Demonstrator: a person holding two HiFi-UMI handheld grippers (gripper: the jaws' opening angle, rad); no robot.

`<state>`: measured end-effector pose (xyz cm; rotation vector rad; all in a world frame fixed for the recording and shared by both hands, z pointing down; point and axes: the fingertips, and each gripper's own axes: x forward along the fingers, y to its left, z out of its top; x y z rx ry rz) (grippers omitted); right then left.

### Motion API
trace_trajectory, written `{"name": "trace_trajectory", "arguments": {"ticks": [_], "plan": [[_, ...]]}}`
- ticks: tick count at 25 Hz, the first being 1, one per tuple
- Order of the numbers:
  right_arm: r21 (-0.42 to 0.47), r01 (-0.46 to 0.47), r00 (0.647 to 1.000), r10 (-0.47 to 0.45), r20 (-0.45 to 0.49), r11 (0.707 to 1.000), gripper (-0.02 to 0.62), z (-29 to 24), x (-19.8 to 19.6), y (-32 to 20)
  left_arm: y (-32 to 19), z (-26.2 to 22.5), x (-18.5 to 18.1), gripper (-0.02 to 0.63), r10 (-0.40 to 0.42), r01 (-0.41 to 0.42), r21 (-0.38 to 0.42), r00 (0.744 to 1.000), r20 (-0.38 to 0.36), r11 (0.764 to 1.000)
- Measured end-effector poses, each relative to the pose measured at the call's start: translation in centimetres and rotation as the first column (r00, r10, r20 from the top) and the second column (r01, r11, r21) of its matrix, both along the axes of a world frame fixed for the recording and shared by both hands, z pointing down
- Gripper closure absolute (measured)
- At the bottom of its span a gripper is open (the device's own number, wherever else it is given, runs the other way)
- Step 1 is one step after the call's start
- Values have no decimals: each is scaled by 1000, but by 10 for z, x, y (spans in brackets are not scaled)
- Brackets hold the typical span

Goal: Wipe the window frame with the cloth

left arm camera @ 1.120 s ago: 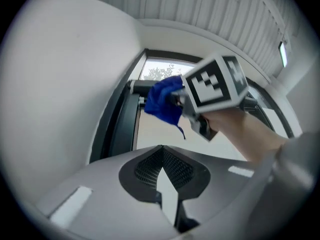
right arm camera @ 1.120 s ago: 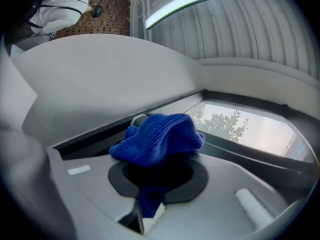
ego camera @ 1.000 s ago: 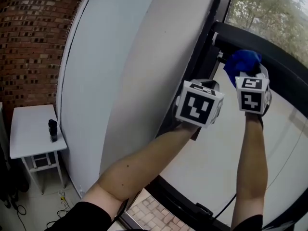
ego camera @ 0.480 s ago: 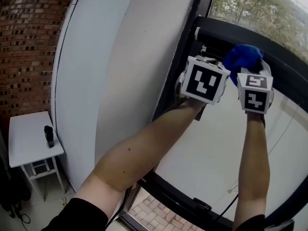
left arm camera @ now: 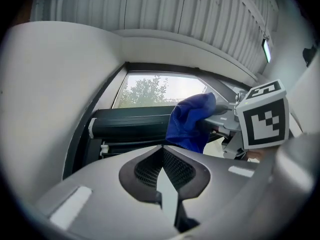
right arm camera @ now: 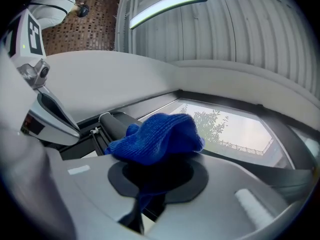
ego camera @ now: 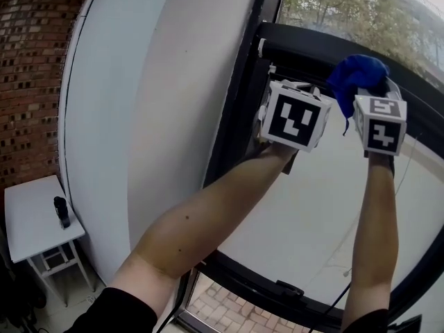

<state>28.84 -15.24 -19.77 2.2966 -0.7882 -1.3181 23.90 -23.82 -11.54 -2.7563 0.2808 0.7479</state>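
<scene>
Blue cloth (right arm camera: 155, 136) sits bunched at the tips of the right gripper (right arm camera: 150, 181), whose jaws are clamped on its lower folds. Ahead of that gripper runs the black upper bar of the window frame (ego camera: 312, 44); the cloth seems to press against it, though the contact itself is hard to make out. Just to the right gripper's left, the left gripper (left arm camera: 167, 184) points at the frame's corner, jaws pressed together with nothing between them.

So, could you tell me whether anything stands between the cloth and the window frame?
Nothing visible does: the cloth in the right gripper is right at the black window frame, with the left gripper beside it.
</scene>
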Motion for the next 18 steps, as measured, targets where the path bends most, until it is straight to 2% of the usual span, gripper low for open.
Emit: {"name": "trace_trajectory", "arguments": {"ticks": [4, 18], "plan": [[14, -29, 1000, 29, 12, 999, 528, -3, 7, 26, 19, -5, 5, 612, 40, -40, 12, 999, -2, 999], [37, -35, 999, 36, -19, 999, 528, -9, 40, 120, 90, -20, 49, 612, 57, -57, 0, 998, -30, 998]]}}
